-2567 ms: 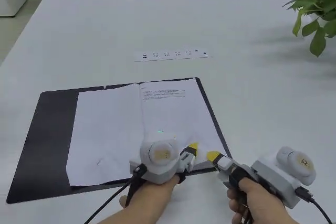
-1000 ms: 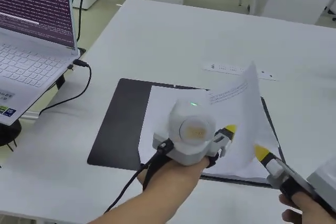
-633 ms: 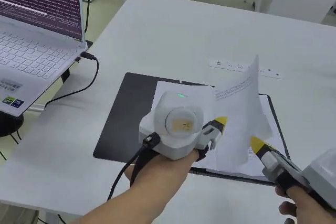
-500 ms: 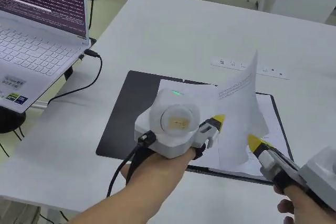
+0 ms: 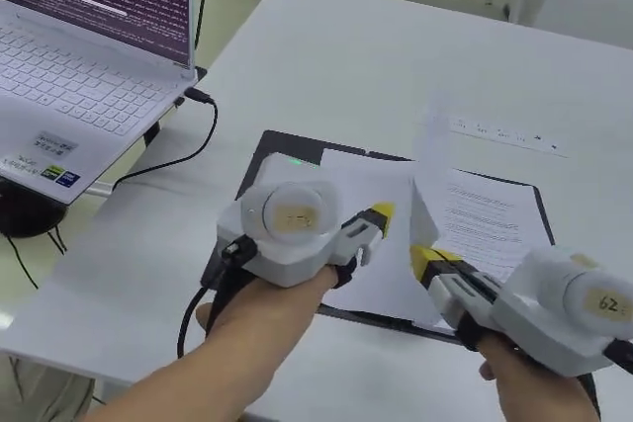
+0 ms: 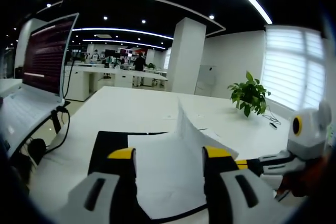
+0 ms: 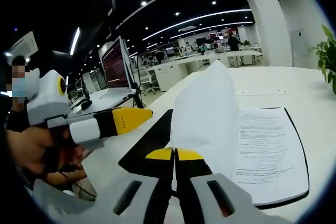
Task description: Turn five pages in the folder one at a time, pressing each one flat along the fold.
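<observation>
Your left gripper [image 6: 169, 153] has its jaws spread wide, with the folder [image 6: 105, 145] just ahead. Your right gripper [image 7: 174, 154] pinches the lifted page [image 7: 205, 111] at its tips.

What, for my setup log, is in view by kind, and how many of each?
grippers: 2 (left gripper, right gripper)
laptop: 1
folder: 1
lifted page: 1
power strip: 1
plant: 1
total: 7

Jaws apart on the left tool [image 6: 168, 153], pressed together on the right tool [image 7: 174, 154], tips near each other.
</observation>
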### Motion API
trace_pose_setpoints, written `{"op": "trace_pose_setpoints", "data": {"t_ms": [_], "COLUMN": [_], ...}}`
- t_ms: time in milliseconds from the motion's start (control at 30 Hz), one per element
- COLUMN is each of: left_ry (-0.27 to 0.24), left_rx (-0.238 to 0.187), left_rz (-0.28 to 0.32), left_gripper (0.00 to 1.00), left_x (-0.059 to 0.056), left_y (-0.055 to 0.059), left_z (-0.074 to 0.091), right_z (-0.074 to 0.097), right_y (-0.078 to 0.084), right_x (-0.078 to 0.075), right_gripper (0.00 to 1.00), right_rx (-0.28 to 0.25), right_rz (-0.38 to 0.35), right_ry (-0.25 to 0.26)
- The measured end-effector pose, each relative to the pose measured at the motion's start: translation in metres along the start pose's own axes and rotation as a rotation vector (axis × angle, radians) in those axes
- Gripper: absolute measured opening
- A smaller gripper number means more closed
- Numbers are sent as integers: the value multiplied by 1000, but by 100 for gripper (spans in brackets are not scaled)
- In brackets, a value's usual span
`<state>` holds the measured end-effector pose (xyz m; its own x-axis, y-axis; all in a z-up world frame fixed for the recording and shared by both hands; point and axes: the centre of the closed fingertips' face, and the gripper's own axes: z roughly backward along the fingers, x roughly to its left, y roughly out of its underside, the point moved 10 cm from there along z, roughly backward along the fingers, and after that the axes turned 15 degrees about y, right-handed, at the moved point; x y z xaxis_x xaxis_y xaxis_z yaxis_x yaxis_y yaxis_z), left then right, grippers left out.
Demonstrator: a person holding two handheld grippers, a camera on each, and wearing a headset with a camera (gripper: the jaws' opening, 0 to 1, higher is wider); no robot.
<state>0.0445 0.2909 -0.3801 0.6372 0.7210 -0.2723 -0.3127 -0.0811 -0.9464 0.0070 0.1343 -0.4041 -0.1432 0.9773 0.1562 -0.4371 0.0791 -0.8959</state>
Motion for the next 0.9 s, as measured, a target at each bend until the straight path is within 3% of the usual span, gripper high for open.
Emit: {"op": "trace_pose_setpoints", "data": {"t_ms": [67,333,467,533,600,900], "left_ry": [-13,-72,-104,-117,-132,-170], "left_rx": [-5,-6,5,10,10,45], "left_rz": [1,22,29,34,42,62], "left_gripper": [50,50,49,49,50,49], "left_x": [6,26,35,40,43,56], "left_y": [-1,0,4,6,8,19], "left_z": [5,20,26,29,31,36], "right_z": [-7,-33,-45,-52,-57,-71], "right_y": [3,20,28,33,39,60], "right_x": [8,30,37,37,40,47], "right_gripper": [0,0,0,0,0,0], "right_rx": [23,116,155,189,227,288], "right_rz": [43,95,168,239,242,360], "right_ry": [-12,-18,-31,-20,-22,-32]}}
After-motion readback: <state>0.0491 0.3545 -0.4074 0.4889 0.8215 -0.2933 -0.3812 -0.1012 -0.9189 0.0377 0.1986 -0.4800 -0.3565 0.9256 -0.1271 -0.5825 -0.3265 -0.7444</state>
